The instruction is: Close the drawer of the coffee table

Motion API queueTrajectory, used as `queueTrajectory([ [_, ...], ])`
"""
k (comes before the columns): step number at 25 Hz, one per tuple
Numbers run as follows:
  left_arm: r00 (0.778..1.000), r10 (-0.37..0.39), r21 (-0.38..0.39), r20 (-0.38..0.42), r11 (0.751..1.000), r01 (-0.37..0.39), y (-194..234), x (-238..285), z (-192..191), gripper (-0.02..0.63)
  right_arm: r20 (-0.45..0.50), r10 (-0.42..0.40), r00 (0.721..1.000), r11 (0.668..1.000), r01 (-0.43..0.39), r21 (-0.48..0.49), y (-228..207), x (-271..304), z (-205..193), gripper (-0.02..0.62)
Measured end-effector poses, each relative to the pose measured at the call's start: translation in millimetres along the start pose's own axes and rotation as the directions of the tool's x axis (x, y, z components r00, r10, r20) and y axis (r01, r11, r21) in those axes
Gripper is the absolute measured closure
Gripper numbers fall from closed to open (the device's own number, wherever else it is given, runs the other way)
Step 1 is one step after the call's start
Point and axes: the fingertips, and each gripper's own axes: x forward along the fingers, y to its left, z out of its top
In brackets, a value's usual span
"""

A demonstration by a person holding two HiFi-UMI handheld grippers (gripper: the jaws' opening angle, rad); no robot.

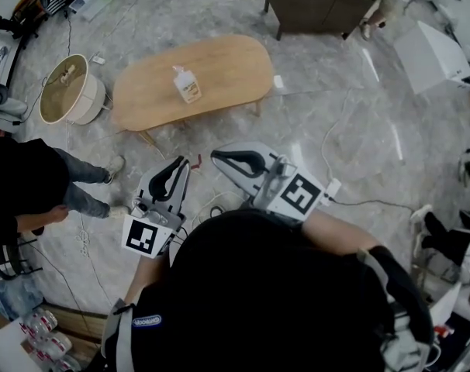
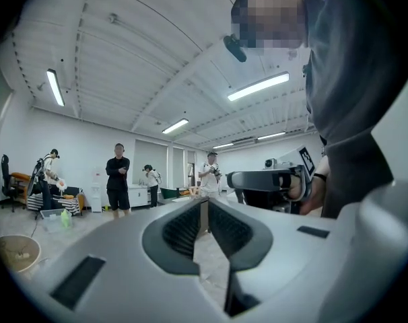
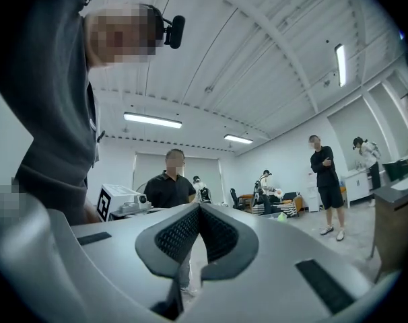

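Observation:
The oval wooden coffee table (image 1: 219, 72) stands on the marble floor ahead of me, with a small bottle (image 1: 188, 84) on its top. No drawer shows from this angle. My left gripper (image 1: 180, 164) and right gripper (image 1: 217, 156) are held level near my chest, well short of the table and side by side. Both are shut and hold nothing. In the left gripper view the pads meet at the left gripper's tip (image 2: 205, 204), with the right gripper (image 2: 268, 180) off to the side. In the right gripper view the right gripper (image 3: 198, 207) is likewise closed and points across the room.
A round beige basket (image 1: 67, 90) sits left of the table and a dark cabinet (image 1: 320, 5) behind it. A person in black (image 1: 29, 188) stands at the left. Cables and a power strip (image 1: 331, 188) lie on the floor. Several people stand farther back in the room.

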Motion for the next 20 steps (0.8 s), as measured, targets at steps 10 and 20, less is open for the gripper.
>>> queueTrajectory([
  [10, 1.0, 0.009, 0.006, 0.009, 1.0, -0.009, 12, -9, 0, 0.588, -0.002, 0.021, 1.0, 0.999, -0.021, -0.044, 7, 11, 4, 0.586],
  [20, 0.999, 0.029, -0.047, 0.038, 0.999, -0.027, 23, -10, 10, 0.588, -0.051, -0.05, 0.997, 0.999, 0.049, -0.021, -17, 22, -7, 0.586],
])
